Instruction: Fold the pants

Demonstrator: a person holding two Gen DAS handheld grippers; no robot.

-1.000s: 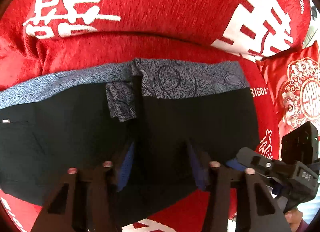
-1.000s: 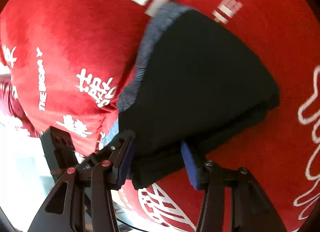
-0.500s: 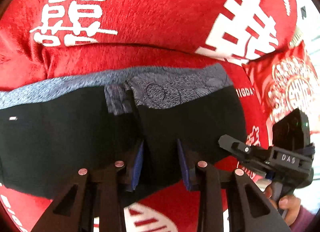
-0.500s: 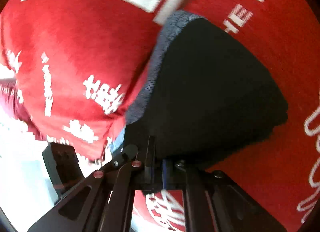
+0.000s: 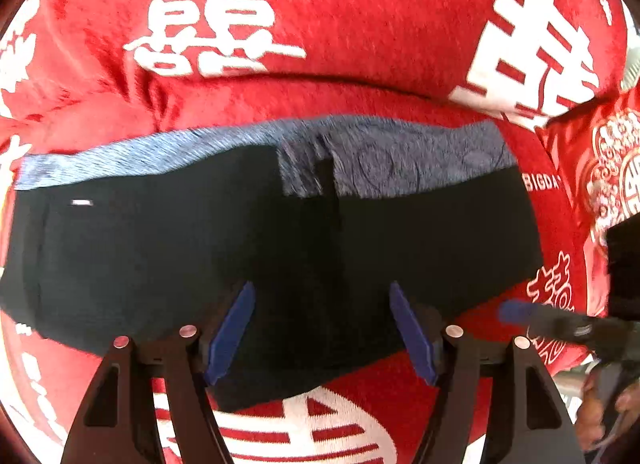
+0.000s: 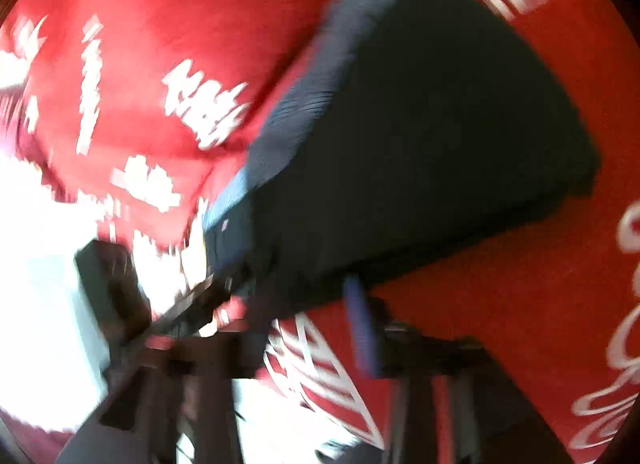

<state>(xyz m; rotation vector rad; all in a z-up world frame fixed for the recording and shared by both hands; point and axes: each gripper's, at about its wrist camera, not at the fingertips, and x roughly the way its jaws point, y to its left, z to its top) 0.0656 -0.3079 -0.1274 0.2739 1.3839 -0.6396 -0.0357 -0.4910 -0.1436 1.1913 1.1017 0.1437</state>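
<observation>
The black folded pants with a grey-blue patterned waistband (image 5: pixel 248 248) lay flat on a red plush blanket with big white characters (image 5: pixel 360 24), which covered a soft surface; I cannot tell what kind of furniture was under it. The waistband ran along the far edge of the pants in the left wrist view, and a small white label sat near their left end.

The left tongs (image 5: pixel 322 324) pointed steeply down over the near edge of the pants. Their two blue pads (image 5: pixel 232 328) stood apart on both sides of the black cloth, and the jaws were opening; the cloth lay between them but the pads did not press on it.

The right tongs (image 6: pixel 296 300) were at the right end of the pants, seen also at the right border of the left view (image 5: pixel 560 324). The right wrist view was much blurred. Their jaws were opening too, and one blue pad (image 6: pixel 362 328) stood free just beside the thick folded corner of the pants (image 6: pixel 440 136); nothing was gripped. A red cushion with a white round ornament (image 5: pixel 608 168) lay at the right.
</observation>
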